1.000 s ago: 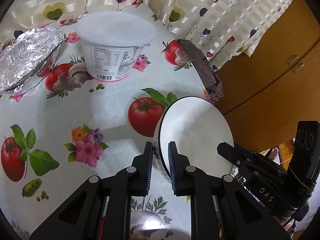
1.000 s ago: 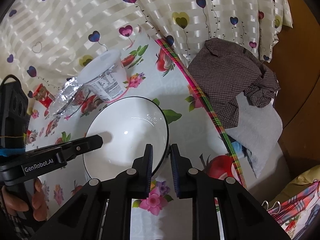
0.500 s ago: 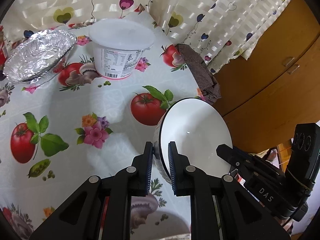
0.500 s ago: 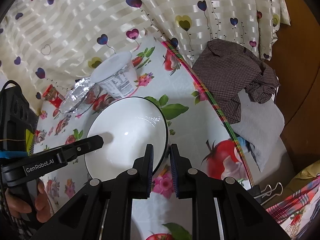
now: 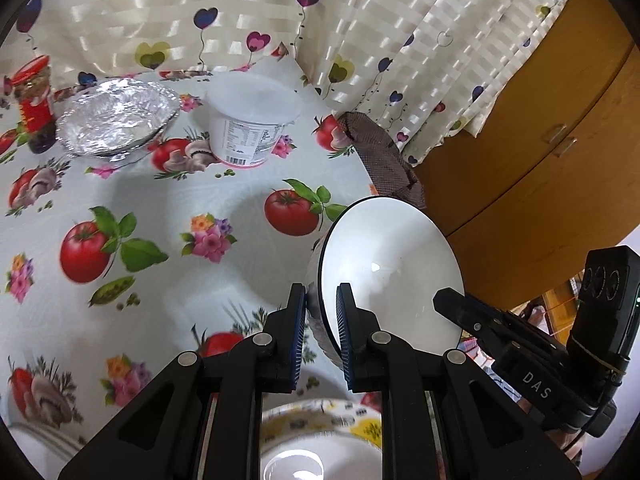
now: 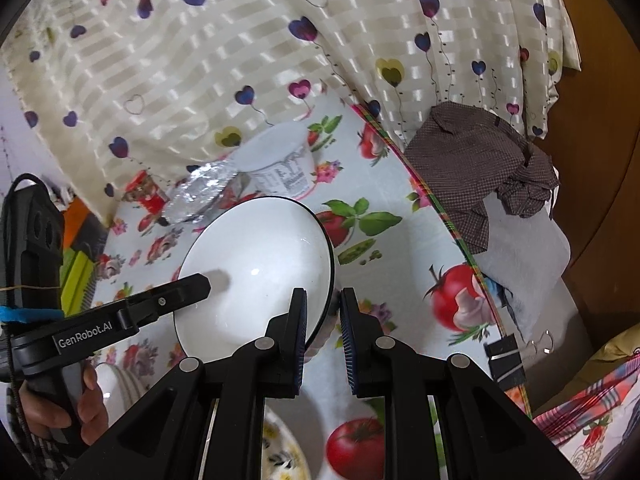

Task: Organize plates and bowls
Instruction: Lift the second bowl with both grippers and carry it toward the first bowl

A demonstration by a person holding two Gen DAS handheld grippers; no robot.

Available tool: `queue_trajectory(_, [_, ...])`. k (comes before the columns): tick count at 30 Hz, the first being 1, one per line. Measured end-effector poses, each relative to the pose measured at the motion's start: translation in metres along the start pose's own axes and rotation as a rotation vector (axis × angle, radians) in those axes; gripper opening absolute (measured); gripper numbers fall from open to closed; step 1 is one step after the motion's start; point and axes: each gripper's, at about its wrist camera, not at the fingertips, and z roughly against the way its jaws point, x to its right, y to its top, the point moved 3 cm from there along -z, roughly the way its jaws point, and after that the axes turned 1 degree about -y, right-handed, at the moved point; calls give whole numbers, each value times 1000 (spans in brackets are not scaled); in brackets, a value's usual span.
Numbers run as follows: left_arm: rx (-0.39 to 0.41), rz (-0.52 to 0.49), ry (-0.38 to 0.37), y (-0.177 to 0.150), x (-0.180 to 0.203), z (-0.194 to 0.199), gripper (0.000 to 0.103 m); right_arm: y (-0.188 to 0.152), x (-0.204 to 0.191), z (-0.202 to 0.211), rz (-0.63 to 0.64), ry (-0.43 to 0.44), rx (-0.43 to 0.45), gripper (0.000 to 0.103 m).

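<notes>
A: Holding the bowl from two sides makes sense here. Your left gripper is clenched on the near rim, one pad inside, one outside.

B: And the right?

A: Your right gripper pinches the opposite rim the same way, jaws nearly closed on the thin wall. Two grips keep a smooth, glossy bowl from swinging or slipping out of one narrow pinch.

B: Where is the bowl now?

A: Clear of the tablecloth, tilted, hanging between your two grippers above the table's near edge. Below it you can see a patterned plate, with a white dish sitting in it, I think.

B: So that's the target?

A: Likely. Nesting bowls together tidies the table, and that stack is right under you. The tub, foil tray and jar stand well apart at the back, so they won't be in your way.

B: Any risk?

A: Uneven lowering. Keep both hands level, or the rim may twist out of a pad.
</notes>
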Motion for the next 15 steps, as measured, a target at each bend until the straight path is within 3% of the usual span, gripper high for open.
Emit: queue_trajectory(15, [46, 27, 23, -52, -8, 56, 16, -44, -38, 43, 31, 72, 13, 16])
